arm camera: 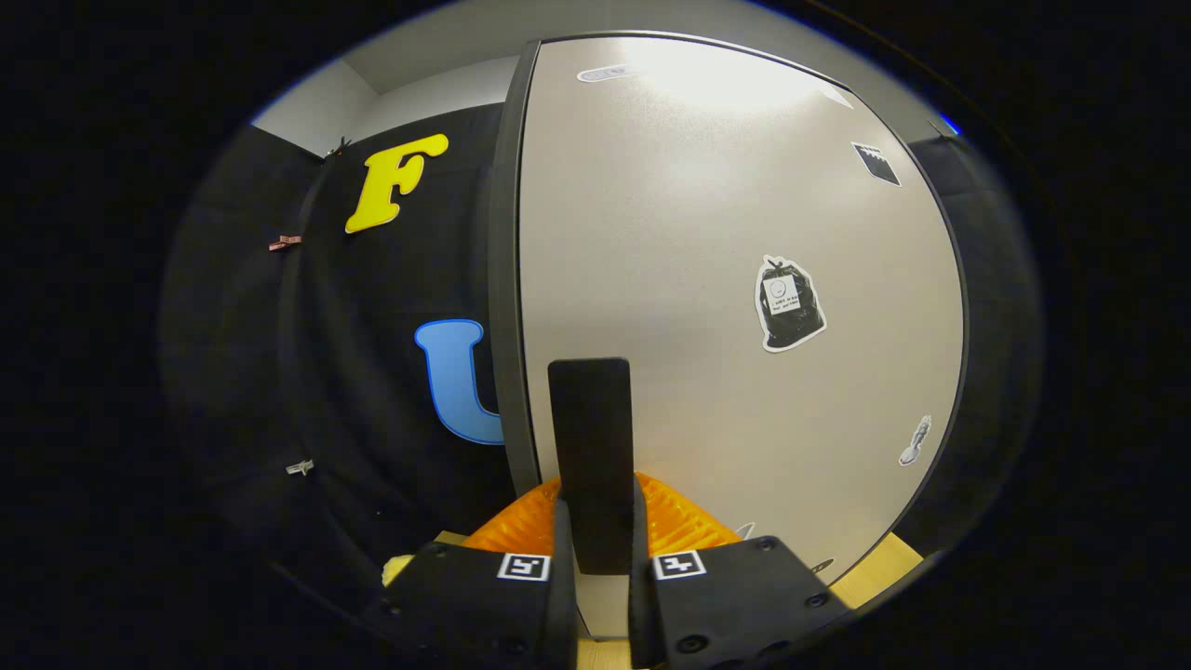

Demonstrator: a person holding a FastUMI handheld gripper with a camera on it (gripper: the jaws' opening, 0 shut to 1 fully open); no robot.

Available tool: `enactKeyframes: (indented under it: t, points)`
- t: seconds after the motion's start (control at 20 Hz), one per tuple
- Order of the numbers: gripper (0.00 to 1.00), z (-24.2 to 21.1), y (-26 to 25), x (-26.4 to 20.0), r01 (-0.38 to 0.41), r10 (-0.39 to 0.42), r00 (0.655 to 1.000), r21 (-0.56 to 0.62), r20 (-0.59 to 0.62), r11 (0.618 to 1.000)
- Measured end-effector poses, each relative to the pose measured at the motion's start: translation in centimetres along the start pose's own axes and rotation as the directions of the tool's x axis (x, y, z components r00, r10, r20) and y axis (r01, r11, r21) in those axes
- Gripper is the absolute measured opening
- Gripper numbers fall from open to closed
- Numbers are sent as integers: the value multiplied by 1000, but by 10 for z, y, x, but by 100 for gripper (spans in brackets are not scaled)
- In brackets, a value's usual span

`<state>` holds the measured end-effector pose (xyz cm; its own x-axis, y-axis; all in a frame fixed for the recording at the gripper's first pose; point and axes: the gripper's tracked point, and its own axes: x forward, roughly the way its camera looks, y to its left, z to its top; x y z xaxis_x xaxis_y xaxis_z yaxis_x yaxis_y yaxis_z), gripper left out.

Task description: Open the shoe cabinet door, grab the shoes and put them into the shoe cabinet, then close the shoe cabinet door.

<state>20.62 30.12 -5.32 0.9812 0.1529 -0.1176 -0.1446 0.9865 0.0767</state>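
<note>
The shoe cabinet door is a pale grey panel with a dark rim, standing close in front of me and carrying a few small stickers. Its dark flat handle stands upright near the door's left edge. My gripper is right at the door with the handle between its two fingers, and both fingers press against the handle's sides. The dark left edge of the door shows as a thick band. I cannot tell whether the door is ajar.
The black cloth wall of the booth lies to the left of the door, with two small clips on it. A light wooden surface shows below the door at the right.
</note>
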Motion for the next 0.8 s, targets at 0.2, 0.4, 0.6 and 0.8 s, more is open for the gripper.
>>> enactKeyframes:
  t: [0.2,0.4,0.6,0.8]
  points:
    - [20,4,2,-24,-55,55,998,7,5,998]
    - [20,9,3,-69,-134,134,991,5,12,991]
    - [20,15,-5,-104,-205,205,979,19,6,979]
    - [20,18,-20,-136,-258,258,966,15,-3,966]
